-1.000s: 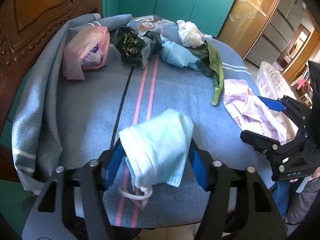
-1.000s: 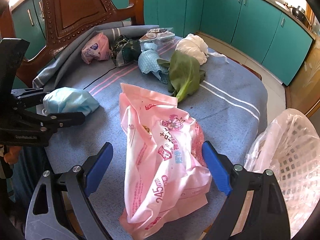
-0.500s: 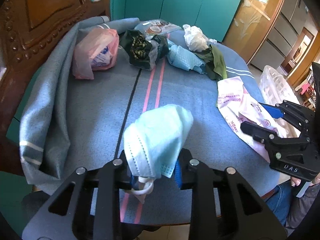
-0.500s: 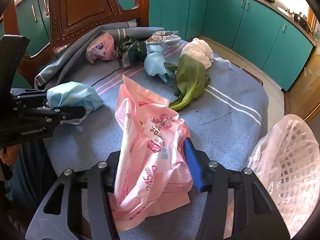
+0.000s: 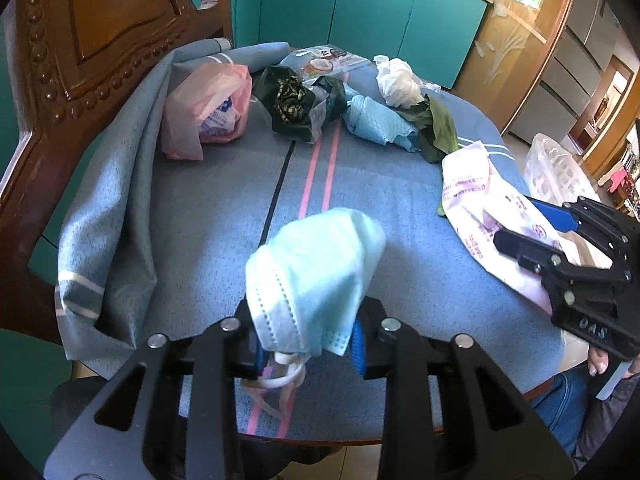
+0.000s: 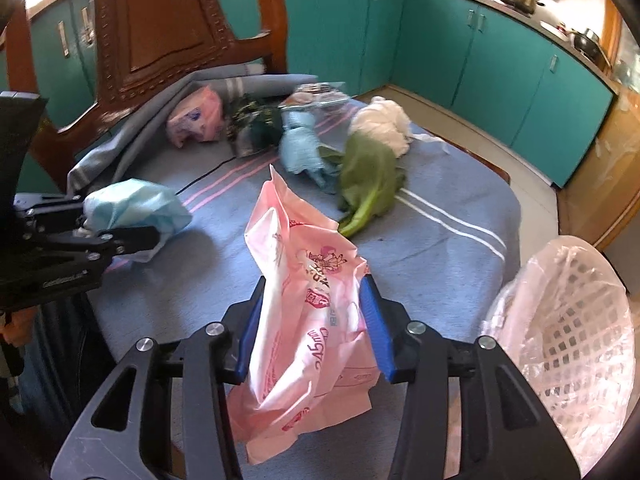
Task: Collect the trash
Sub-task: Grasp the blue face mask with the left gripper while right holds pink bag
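A light blue face mask [image 5: 316, 268] stands up between the pads of my left gripper [image 5: 308, 344]. The pads press on its lower edge, its ear loops hang below, and the jaws are opening slightly. The right wrist view shows the same mask [image 6: 136, 208] in the left gripper [image 6: 120, 220] at the far left. A crumpled pink printed plastic bag [image 6: 304, 264] is pinched between the blue pads of my right gripper [image 6: 314, 332], whose jaws are still closing. From the left wrist, that bag [image 5: 468, 196] and the right gripper [image 5: 532, 226] sit at the right.
On the blue tablecloth [image 5: 224, 184] lie a small pink bag [image 5: 208, 112], a dark wrapper [image 5: 296, 104], a clear packet [image 5: 324, 58], a blue cloth [image 5: 376, 124], white tissue [image 5: 398, 82] and a green leaf [image 6: 368, 176]. A lined white basket [image 6: 568, 320] stands right of the table; a wooden chair [image 5: 100, 40] stands behind.
Both grippers have closed from wide open, the left onto the face mask and the right onto the pink bag. Both items now stand bunched up between the pads.
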`<action>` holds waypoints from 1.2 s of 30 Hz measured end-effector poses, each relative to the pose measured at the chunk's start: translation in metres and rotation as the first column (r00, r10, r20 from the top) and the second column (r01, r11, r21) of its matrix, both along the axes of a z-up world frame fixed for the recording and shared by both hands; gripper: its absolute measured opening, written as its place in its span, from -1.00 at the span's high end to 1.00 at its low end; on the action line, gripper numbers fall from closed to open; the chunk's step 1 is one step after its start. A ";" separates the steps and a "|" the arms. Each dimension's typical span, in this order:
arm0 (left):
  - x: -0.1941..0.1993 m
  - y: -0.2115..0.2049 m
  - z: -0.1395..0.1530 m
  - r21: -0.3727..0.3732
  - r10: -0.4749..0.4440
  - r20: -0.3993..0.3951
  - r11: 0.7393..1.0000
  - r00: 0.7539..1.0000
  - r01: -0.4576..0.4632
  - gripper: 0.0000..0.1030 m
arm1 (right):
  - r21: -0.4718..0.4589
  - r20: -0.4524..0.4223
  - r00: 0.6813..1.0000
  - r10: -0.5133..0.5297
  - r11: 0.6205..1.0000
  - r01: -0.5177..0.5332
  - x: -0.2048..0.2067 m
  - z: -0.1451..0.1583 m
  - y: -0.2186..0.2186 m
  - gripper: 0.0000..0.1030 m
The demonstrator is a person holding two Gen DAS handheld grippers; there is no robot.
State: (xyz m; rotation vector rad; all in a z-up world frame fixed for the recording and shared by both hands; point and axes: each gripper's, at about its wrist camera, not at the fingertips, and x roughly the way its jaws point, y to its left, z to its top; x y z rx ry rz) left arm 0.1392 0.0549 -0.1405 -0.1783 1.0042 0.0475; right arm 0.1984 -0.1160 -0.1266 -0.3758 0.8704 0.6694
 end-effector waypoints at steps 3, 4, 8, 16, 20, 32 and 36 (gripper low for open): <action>-0.002 0.002 0.000 0.000 0.009 0.000 1.000 1.000 -0.009 0.35 | 0.004 -0.015 0.999 0.032 0.999 -0.032 -0.004 0.000 0.004 0.05; -0.003 0.003 0.000 -0.001 0.010 0.000 1.000 1.000 -0.010 0.34 | 0.012 -0.025 0.999 0.046 0.999 -0.045 -0.006 0.000 0.005 -0.09; -0.006 0.006 0.002 0.001 0.024 0.004 1.000 1.000 -0.024 0.27 | 0.054 -0.053 0.994 0.097 0.994 -0.094 -0.012 0.004 0.005 -0.33; -0.017 0.014 0.017 0.029 0.049 0.036 0.998 0.998 -0.050 -0.08 | 0.080 -0.050 0.994 0.098 0.992 -0.094 -0.013 0.012 -0.004 -0.78; -0.019 0.023 0.022 0.014 0.096 0.052 0.995 0.994 -0.097 -0.35 | 0.017 -0.072 0.995 0.065 0.998 -0.063 -0.008 -0.003 -0.001 -0.81; -0.011 0.022 0.013 0.019 0.105 0.029 0.994 0.994 -0.106 -0.52 | -0.003 -0.087 0.996 0.029 1.000 -0.030 -0.003 -0.017 0.012 -0.81; -0.008 0.013 0.007 0.035 0.066 0.021 0.997 0.998 -0.067 -0.38 | -0.027 -0.119 0.993 -0.007 1.000 0.004 0.003 -0.025 0.012 -0.23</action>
